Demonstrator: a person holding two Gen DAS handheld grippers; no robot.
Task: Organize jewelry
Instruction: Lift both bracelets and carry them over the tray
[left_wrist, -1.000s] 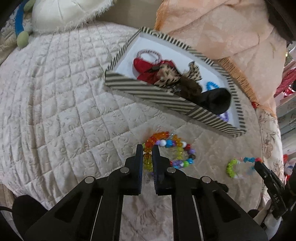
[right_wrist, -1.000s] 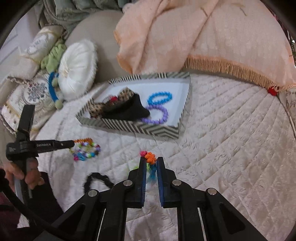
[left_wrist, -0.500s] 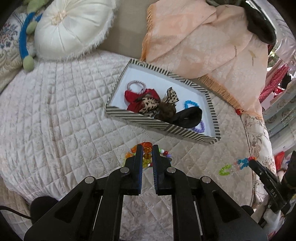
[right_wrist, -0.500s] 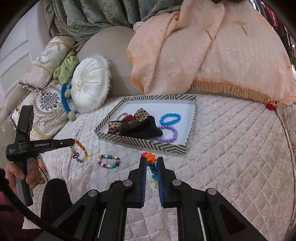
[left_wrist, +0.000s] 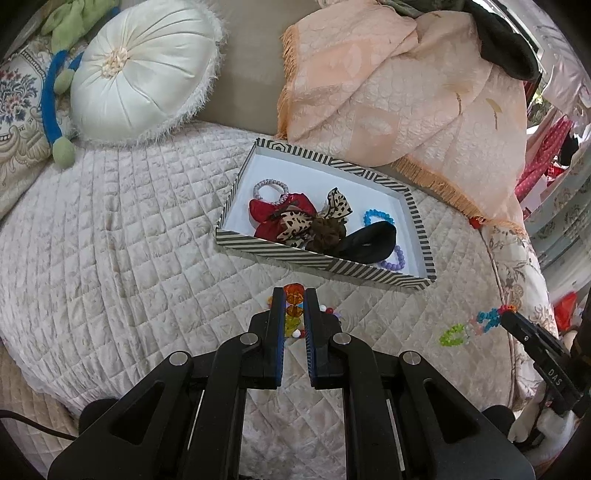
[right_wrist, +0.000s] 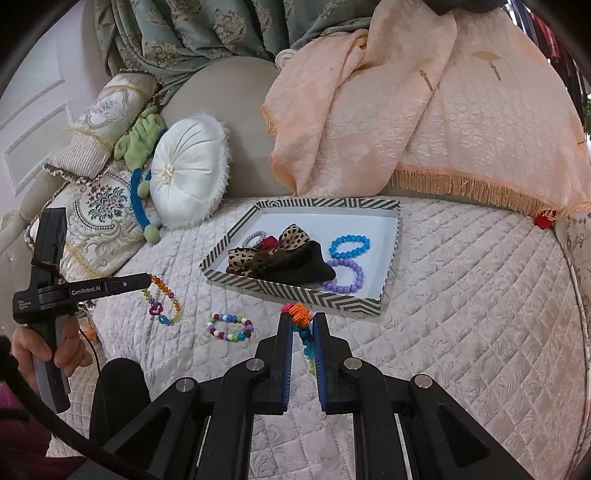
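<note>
My left gripper (left_wrist: 293, 293) is shut on an orange and yellow bead bracelet (left_wrist: 293, 291), held above the quilt just in front of the striped tray (left_wrist: 321, 263). From the right wrist view, that bracelet (right_wrist: 164, 301) dangles from the left gripper (right_wrist: 147, 280). My right gripper (right_wrist: 303, 317) is shut on an orange, blue and green bracelet (right_wrist: 300, 314), near the tray's (right_wrist: 295, 291) front wall. A multicoloured bead bracelet (right_wrist: 229, 327) lies on the quilt between the two grippers. The tray holds a blue bracelet (right_wrist: 349, 246), a purple bracelet (right_wrist: 343, 275), a black scrunchie (right_wrist: 306, 267) and leopard bows.
A round white cushion (right_wrist: 188, 173), patterned pillows and a green and blue soft toy (right_wrist: 142, 147) lie at the back left. A peach fringed blanket (right_wrist: 424, 122) is piled behind the tray. A hand (right_wrist: 55, 350) grips the left tool's handle. The bed edge curves away at the right.
Both grippers have risen, each lifting its bracelet off the quilt. The multicoloured bead bracelet stayed lying on the quilt. The tray now looks farther off.
</note>
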